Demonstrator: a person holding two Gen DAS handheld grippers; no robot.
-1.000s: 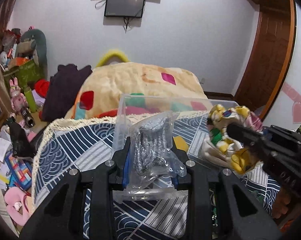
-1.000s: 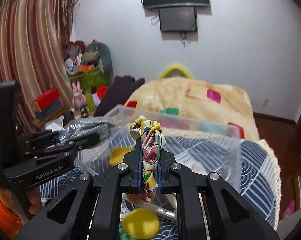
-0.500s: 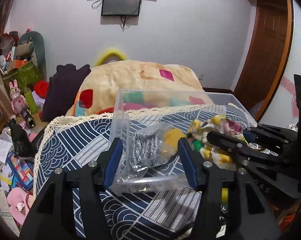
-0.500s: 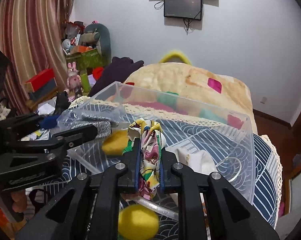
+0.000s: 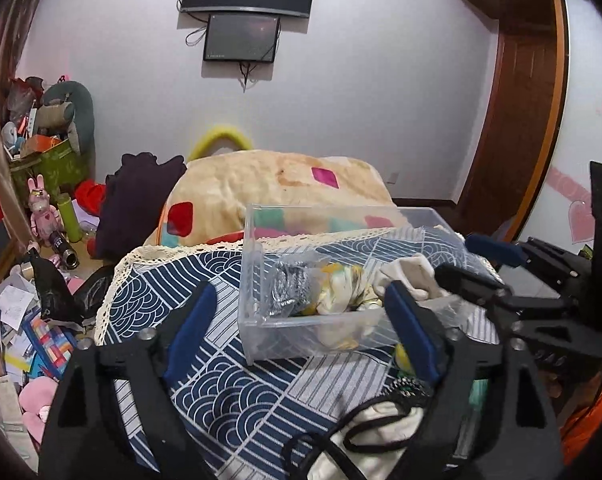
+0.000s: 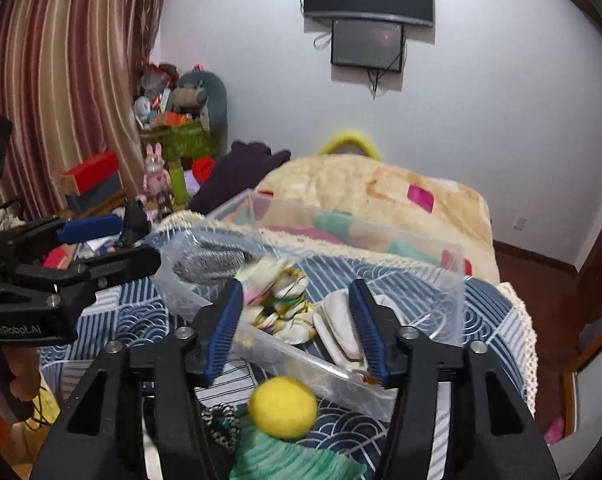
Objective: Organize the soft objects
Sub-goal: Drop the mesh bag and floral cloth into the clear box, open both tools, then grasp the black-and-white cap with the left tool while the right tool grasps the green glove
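Observation:
A clear plastic box (image 5: 261, 320) (image 6: 453, 264) stands on the blue patterned cloth. Inside lie a grey knit item in a plastic bag (image 5: 287, 288) (image 6: 209, 266), a yellow floral fabric piece (image 5: 343, 286) (image 6: 279, 300) and a white sock (image 5: 411, 274) (image 6: 339, 322). My left gripper (image 5: 297, 328) is open and empty in front of the box. My right gripper (image 6: 297, 320) is open and empty at the box's near wall; it also shows in the left wrist view (image 5: 477, 264). A yellow ball (image 6: 283, 408) and a green fabric (image 6: 285, 460) lie outside the box.
A white item with black cord (image 5: 373, 436) lies at the near edge of the cloth. A beige blanket (image 5: 277, 188) covers the bed behind. Toys and boxes (image 5: 41, 216) clutter the floor at left. A wooden door (image 5: 513, 128) is at right.
Both grippers opened and let go: the bagged grey knit and the floral fabric dropped into the clear box. Both grippers then drew back from the box.

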